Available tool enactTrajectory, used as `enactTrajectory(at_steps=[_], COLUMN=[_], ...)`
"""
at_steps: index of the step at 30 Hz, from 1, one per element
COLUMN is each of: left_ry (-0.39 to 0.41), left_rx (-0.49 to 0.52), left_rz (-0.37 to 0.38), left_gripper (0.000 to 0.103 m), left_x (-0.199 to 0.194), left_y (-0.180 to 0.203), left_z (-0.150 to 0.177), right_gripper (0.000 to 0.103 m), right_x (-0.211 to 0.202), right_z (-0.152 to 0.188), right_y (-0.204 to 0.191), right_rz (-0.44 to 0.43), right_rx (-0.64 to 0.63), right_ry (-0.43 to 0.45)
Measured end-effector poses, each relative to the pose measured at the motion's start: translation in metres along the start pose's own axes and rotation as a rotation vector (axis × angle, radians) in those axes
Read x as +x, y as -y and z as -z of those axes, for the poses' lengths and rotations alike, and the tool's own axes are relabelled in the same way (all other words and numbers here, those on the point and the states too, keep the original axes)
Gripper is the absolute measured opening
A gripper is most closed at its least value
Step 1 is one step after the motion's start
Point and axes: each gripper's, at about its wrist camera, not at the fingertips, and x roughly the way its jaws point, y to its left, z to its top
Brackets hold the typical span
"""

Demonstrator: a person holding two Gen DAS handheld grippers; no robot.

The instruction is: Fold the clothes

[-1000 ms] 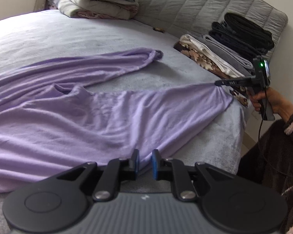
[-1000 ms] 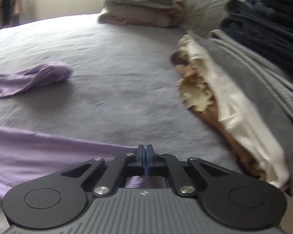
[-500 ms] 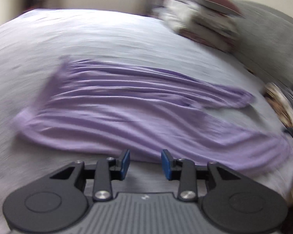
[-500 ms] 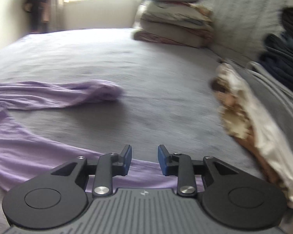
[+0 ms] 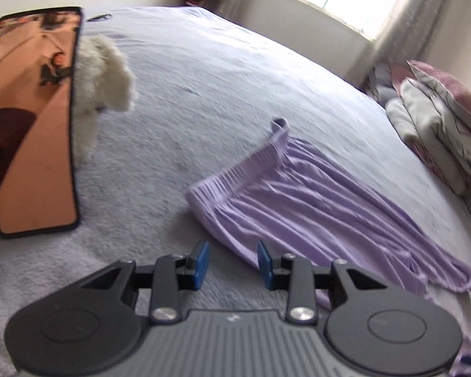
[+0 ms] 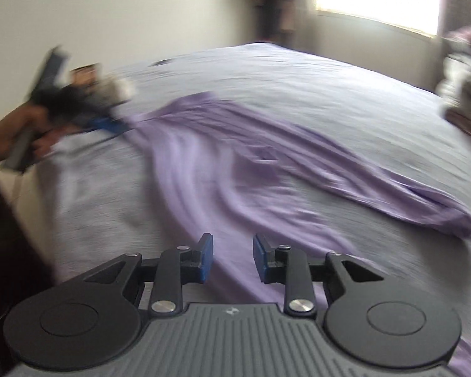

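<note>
A light purple garment (image 5: 314, 207) lies stretched out on the grey bed cover (image 5: 219, 94), its gathered waistband (image 5: 235, 172) nearest my left gripper (image 5: 232, 262). That gripper is open with its jaws closing; the garment's near edge lies just past its right pad and nothing is pinched. In the right wrist view the garment (image 6: 235, 163) runs from left to right across the bed. My right gripper (image 6: 232, 257) hovers open over its near edge, and no cloth is pressed. The left gripper (image 6: 110, 124) appears blurred by the garment's far left end, held by a hand (image 6: 12, 135).
A dark-framed reflective panel (image 5: 31, 119) and a fluffy white object (image 5: 103, 72) lie on the bed at the left. Stacked pillows and bedding (image 5: 439, 125) sit at the right. The bed's side edge (image 6: 31, 207) drops off at the left of the right wrist view.
The right gripper, shut on the purple cloth a second ago, has let go and stands open. The left jaws have widened. Both views have swung left toward the garment's waistband end.
</note>
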Motion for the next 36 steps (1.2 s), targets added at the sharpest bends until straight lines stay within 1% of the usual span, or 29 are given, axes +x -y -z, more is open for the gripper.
enactTrajectory(at_steps=[2, 4, 7, 9, 10, 11, 12, 13, 14, 17, 19, 21, 24, 27, 31, 33, 36], left_ry=[0.009, 0.014, 0.022, 0.031, 0.036, 0.041, 0.044, 0.047, 0.05, 0.07, 0.086, 0.082, 0.062, 0.032, 0.02, 0.02, 0.022], left_rx=[-0.034, -0.064, -0.089, -0.105, -0.109, -0.109, -0.105, -0.1, -0.093, -0.057, -0.035, -0.033, -0.037, -0.04, -0.017, 0.003, 0.013], left_rz=[-0.003, -0.003, -0.016, -0.024, -0.03, -0.039, -0.053, -0.068, -0.083, -0.118, -0.135, -0.149, -0.173, -0.191, -0.205, -0.209, -0.209], left_gripper=[0.033, 0.032, 0.023, 0.02, 0.015, 0.01, 0.008, 0.001, 0.001, 0.0, 0.0, 0.001, 0.001, 0.001, 0.001, 0.003, 0.011], left_x=[0.003, 0.005, 0.01, 0.013, 0.014, 0.014, 0.015, 0.016, 0.015, 0.008, 0.002, -0.001, -0.002, 0.001, 0.004, 0.003, 0.001], left_y=[-0.004, -0.008, -0.009, -0.009, -0.009, -0.008, -0.007, -0.006, -0.005, -0.001, 0.0, -0.003, -0.009, -0.014, -0.014, -0.011, -0.007], left_z=[-0.002, -0.003, -0.004, -0.005, -0.006, -0.007, -0.007, -0.007, -0.008, -0.01, -0.011, -0.013, -0.013, -0.011, -0.01, -0.01, -0.01], right_gripper=[0.031, 0.031, 0.03, 0.022, 0.02, 0.016, 0.009, 0.005, 0.001, 0.001, 0.001, 0.001, 0.001, 0.001, 0.001, 0.002, 0.005], right_x=[0.007, 0.017, 0.032, 0.042, 0.046, 0.048, 0.05, 0.05, 0.05, 0.043, 0.037, 0.032, 0.033, 0.035, 0.045, 0.05, 0.05], right_z=[-0.002, -0.003, -0.004, -0.004, -0.004, -0.003, -0.003, -0.004, -0.005, -0.01, -0.013, -0.013, -0.012, -0.01, -0.006, -0.005, -0.006], right_y=[-0.01, -0.019, -0.025, -0.026, -0.028, -0.029, -0.029, -0.029, -0.029, -0.026, -0.022, -0.022, -0.026, -0.031, -0.035, -0.035, -0.033], right_rz=[-0.046, -0.063, -0.058, -0.052, -0.045, -0.04, -0.036, -0.035, -0.035, -0.059, -0.107, -0.147, -0.177, -0.19, -0.176, -0.166, -0.17], right_rx=[-0.036, -0.063, -0.079, -0.095, -0.107, -0.115, -0.122, -0.124, -0.123, -0.093, -0.052, -0.03, -0.031, -0.044, -0.056, -0.054, -0.028], right_ry=[-0.014, -0.029, -0.057, -0.077, -0.08, -0.079, -0.077, -0.077, -0.079, -0.059, -0.043, -0.037, -0.047, -0.066, -0.102, -0.113, -0.115])
